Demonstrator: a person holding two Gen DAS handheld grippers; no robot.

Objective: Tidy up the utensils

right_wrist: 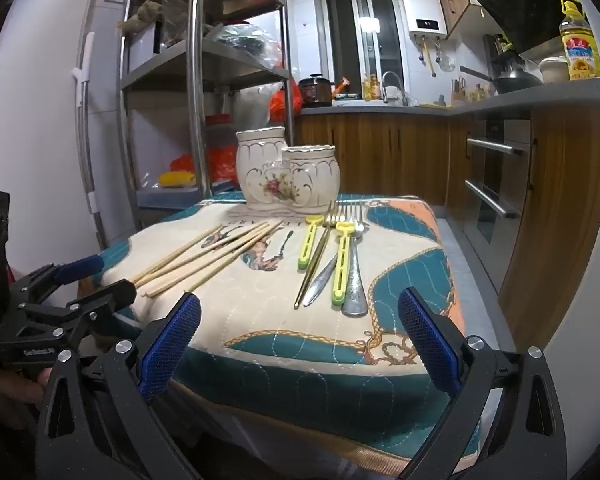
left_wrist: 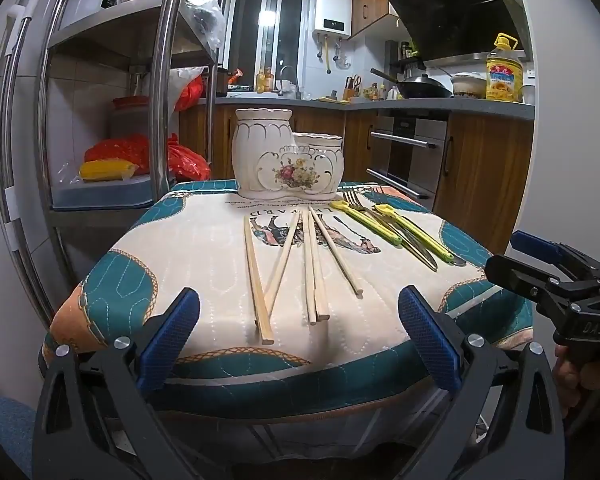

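Note:
A white ceramic utensil holder with two cups and a flower print stands at the far end of the small table. Several wooden chopsticks lie loose on the cloth in front of it. To their right lie forks and yellow-green plastic utensils. My left gripper hangs open over the near edge, before the chopsticks, nothing between its blue pads. My right gripper is open too, near the fork handles, and shows at the right of the left wrist view.
The table wears a quilted teal, cream and orange cloth. A steel shelf rack with bags stands at the left. Wooden kitchen cabinets and an oven are behind and to the right. A hand holds the right gripper.

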